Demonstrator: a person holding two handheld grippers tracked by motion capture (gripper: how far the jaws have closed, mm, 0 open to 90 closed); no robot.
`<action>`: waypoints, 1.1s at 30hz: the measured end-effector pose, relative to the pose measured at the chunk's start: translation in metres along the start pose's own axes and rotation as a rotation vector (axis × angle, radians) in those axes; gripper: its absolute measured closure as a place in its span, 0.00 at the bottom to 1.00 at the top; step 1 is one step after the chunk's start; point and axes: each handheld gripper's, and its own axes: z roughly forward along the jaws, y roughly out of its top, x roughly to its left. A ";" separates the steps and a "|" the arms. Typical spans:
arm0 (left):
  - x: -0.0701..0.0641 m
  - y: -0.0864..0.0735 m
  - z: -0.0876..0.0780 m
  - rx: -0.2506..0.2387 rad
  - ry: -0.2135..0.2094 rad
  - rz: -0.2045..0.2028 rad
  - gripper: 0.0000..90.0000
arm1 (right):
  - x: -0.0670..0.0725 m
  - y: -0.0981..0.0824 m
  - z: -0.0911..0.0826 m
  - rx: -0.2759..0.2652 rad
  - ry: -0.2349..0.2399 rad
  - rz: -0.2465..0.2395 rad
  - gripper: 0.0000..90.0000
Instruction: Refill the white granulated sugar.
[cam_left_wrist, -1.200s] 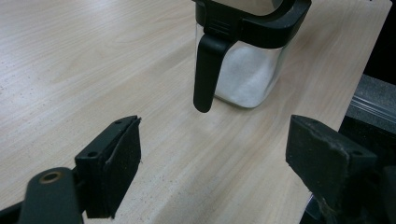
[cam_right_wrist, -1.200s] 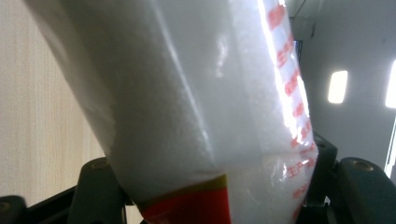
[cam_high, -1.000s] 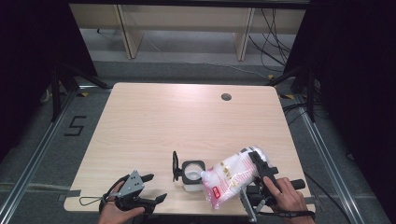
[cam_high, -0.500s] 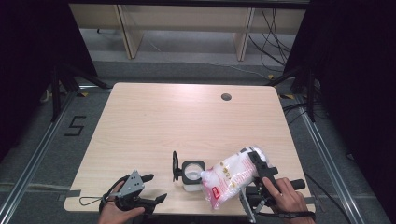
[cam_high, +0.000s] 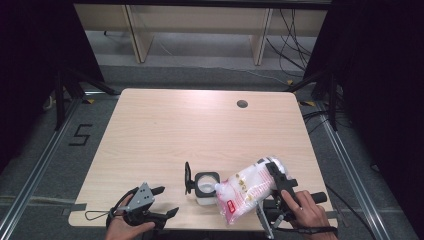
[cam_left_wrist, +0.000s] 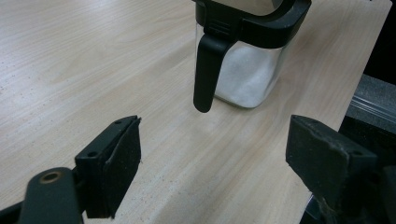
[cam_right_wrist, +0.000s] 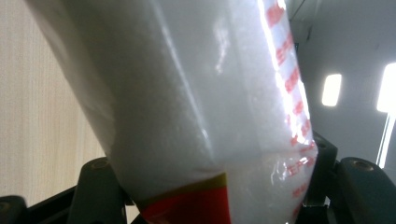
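Pale wooden worktop (cam_high: 165, 130): right tongs (cam_high: 278, 176) pinch the clear white-filled bag (cam_high: 245, 192) slanting toward the black-rimmed glass jar (cam_high: 206, 184); left tongs (cam_high: 159, 202) spread, empty.

Left gripper (cam_high: 162, 202) fingers spread; right gripper (cam_high: 276, 175) clamped.

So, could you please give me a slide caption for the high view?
Right gripper tilts a white bag over an open jar; left gripper waits open.
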 end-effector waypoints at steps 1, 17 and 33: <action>0.000 0.000 0.000 0.000 0.000 -0.001 0.20 | 0.000 0.000 0.000 0.001 0.001 0.000 0.42; 0.000 0.000 0.000 -0.001 -0.001 -0.002 0.20 | 0.000 0.000 0.000 -0.001 0.000 -0.001 0.42; 0.000 0.000 0.000 0.003 0.002 0.002 0.20 | 0.000 0.000 0.000 0.000 0.002 -0.002 0.42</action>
